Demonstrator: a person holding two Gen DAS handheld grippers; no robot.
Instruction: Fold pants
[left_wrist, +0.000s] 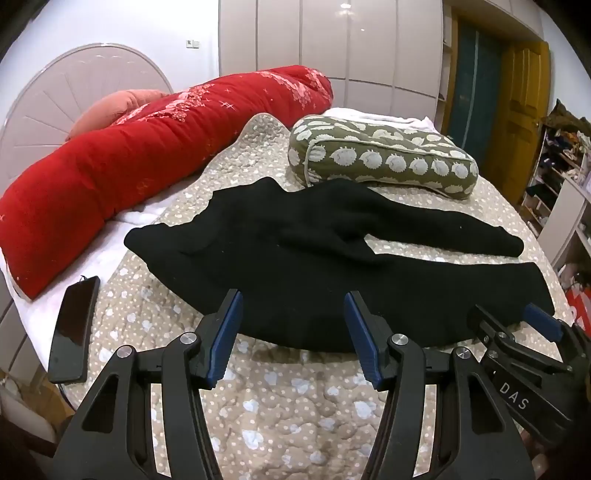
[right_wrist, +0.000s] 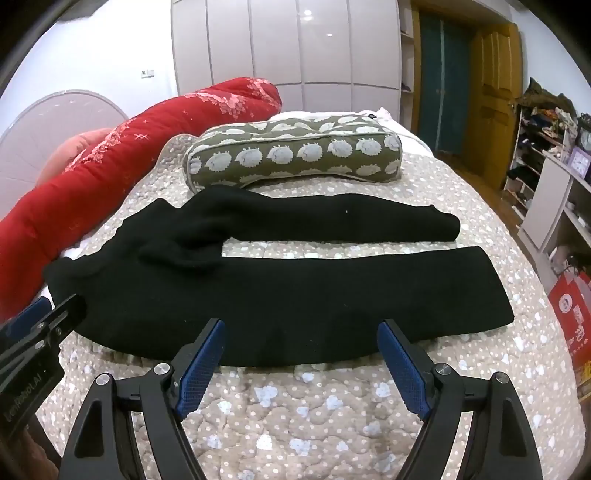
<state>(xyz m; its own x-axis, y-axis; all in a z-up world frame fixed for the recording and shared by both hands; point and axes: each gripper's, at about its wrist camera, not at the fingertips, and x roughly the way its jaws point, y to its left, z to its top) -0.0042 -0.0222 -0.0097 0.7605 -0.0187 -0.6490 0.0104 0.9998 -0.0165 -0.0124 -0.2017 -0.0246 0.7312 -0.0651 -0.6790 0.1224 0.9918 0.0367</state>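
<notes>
- Your bed quilt (right_wrist: 295, 424), beige with pale dots, fills the view.
- The black pants (right_wrist: 258, 295) lie flat across it, legs toward 3 o'clock.
- A red bolster (left_wrist: 147, 155) sits at 10 o'clock.
- Your right gripper (right_wrist: 301, 328) is spread wide, empty, hovering over the pants' near edge.
- Your left gripper (left_wrist: 293, 299) is partly spread, empty.

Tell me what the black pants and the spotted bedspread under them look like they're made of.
The black pants look like a thick, soft knit or fleece: matte, fuzzy, with no sheen and rounded, bulky edges. The beige bedspread looks like quilted cotton or a similar woven fabric: stitched lines puff it into soft pads, and its printed white spots lie flat.
</notes>
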